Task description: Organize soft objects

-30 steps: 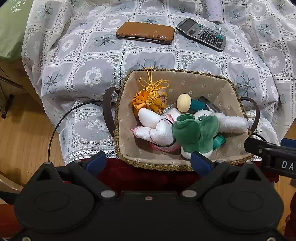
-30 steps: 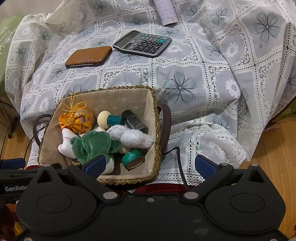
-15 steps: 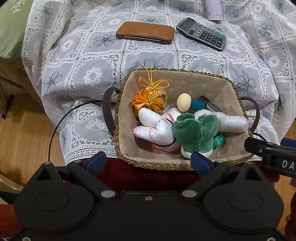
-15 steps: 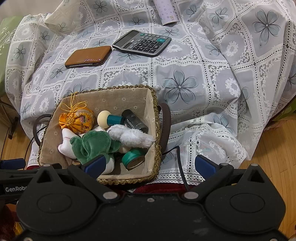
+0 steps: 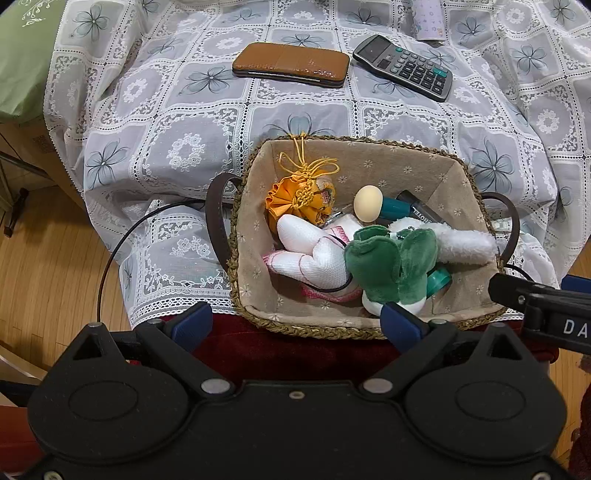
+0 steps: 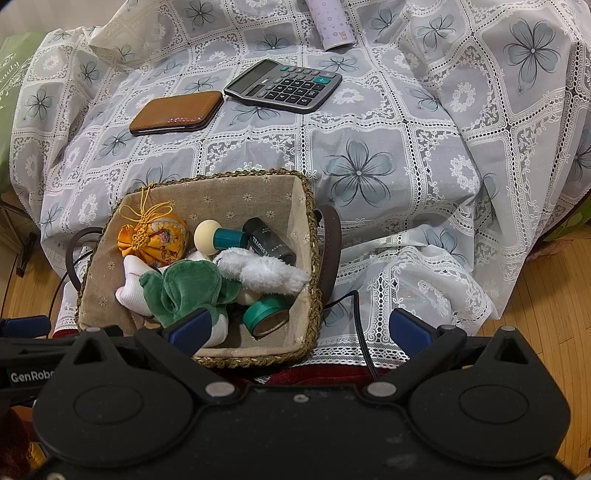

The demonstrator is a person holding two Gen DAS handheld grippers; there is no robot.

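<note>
A woven basket (image 5: pixel 255 295) (image 6: pixel 314 258) with a beige lining sits at the near edge of the lace-covered table. Inside lie an orange pouch (image 5: pixel 299 203) (image 6: pixel 159 240), a white stuffed toy (image 5: pixel 317 251) (image 6: pixel 129 288), a green plush (image 5: pixel 384 262) (image 6: pixel 188 288), a white fluffy piece (image 5: pixel 465 243) (image 6: pixel 262 269), a teal tape roll (image 6: pixel 266 317), a dark tube (image 6: pixel 269 240) and a cream-headed teal item (image 5: pixel 369 206) (image 6: pixel 210 232). My left gripper (image 5: pixel 295 325) hovers open just in front of the basket. My right gripper (image 6: pixel 299 328) is open over the basket's right corner, holding nothing.
A brown leather case (image 5: pixel 291 64) (image 6: pixel 177 110) and a grey calculator (image 5: pixel 404 66) (image 6: pixel 284 85) lie farther back on the tablecloth (image 5: pixel 184 122). A patterned cylinder (image 6: pixel 332 22) stands at the back. A black cable (image 5: pixel 122 243) hangs off the table's front. Wooden floor (image 5: pixel 44 266) lies on both sides.
</note>
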